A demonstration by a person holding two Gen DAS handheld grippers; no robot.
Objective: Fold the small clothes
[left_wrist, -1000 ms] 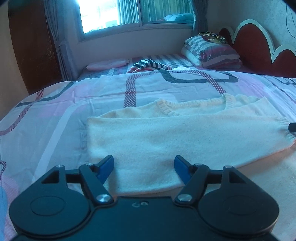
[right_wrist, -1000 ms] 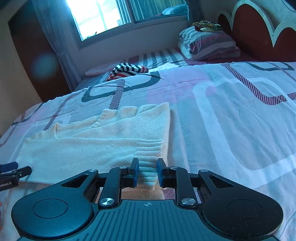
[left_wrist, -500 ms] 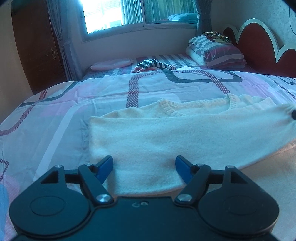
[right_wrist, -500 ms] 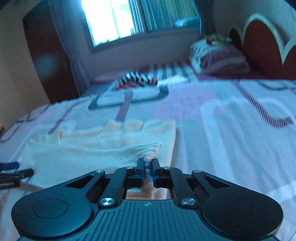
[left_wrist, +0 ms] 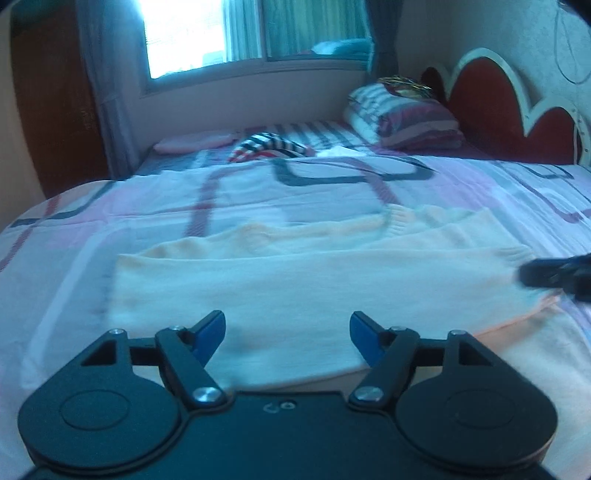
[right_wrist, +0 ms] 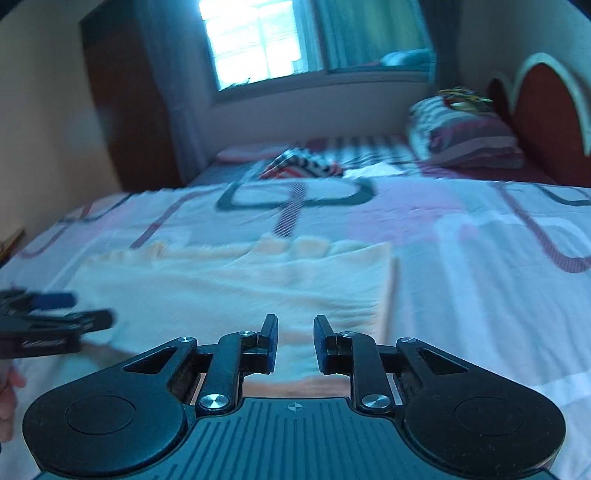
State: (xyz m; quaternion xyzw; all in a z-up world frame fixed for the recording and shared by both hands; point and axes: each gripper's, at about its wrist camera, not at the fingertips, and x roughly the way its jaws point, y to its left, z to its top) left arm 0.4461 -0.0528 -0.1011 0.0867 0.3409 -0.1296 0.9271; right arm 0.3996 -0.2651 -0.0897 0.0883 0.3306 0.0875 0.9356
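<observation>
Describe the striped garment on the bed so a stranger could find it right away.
Start at the window and drop down to the far end of the bed. The crumpled striped garment lies there, left of the stacked pillows; unlike the plain cream sweater, it has dark-and-white stripes with red.

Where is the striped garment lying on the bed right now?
The striped garment lies at the far end of the bed, below the window, between a pink pillow on its left and the stacked pillows by the headboard.
</observation>
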